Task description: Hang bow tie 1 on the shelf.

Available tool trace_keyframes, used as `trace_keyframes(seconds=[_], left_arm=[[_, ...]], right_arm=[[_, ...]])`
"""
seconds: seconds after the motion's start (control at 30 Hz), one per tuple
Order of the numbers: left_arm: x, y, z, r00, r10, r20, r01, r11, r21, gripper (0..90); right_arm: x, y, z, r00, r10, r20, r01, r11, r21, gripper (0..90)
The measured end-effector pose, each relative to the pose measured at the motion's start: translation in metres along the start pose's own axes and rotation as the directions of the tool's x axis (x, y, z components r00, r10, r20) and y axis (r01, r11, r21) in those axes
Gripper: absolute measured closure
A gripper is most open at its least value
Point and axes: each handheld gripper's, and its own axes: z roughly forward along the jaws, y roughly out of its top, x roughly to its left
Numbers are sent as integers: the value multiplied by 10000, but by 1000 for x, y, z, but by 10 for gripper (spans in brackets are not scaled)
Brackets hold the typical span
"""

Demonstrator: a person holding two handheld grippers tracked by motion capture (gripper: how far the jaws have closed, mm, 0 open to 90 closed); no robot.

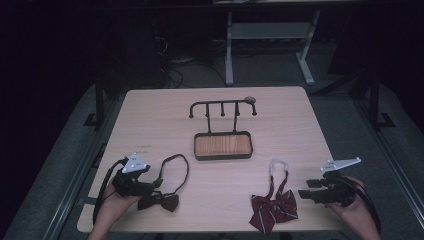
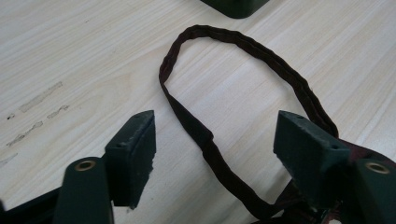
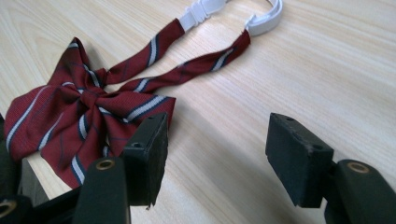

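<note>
Nearest us: we see the left hand-held gripper and the right hand-held gripper low at the near table edge, each in 1 hand.
Left hand-held gripper: jaws stand wide apart and hold nothing; the dark bow tie lies just beside its tips, on the table.
Dark strap: in the left gripper view we see the strap loop run between the 2 jaws without touching either pad.
Right hand-held gripper: jaws at their widest, empty; the striped bow tie lies near it, toward the table's middle.
Striped bow tie: in the right gripper view its red bow sits just beyond 1 jaw tip, whether touching we cannot tell; bare table lies between the 2 jaws.
Writing: we can read none.
Views: the right gripper view brings out the white clasp and the navy-and-white stripes; the high view adds the black hook rack with its wood-lined tray, well apart from both ties.
</note>
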Motion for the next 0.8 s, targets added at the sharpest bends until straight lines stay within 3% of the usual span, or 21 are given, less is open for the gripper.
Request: trace_keyframes(seconds=[0.3,0.8], left_arm=[[-2,-1,1,9999,113,50,-113,9999,3,286],[1,-5,0,10000,65,-48,-65,10000,15,282]], right_arm=[[3,7,6,9998,-172,46,171,9998,92,387],[12,35,10,9985,-521,183,512,9975,482,405]])
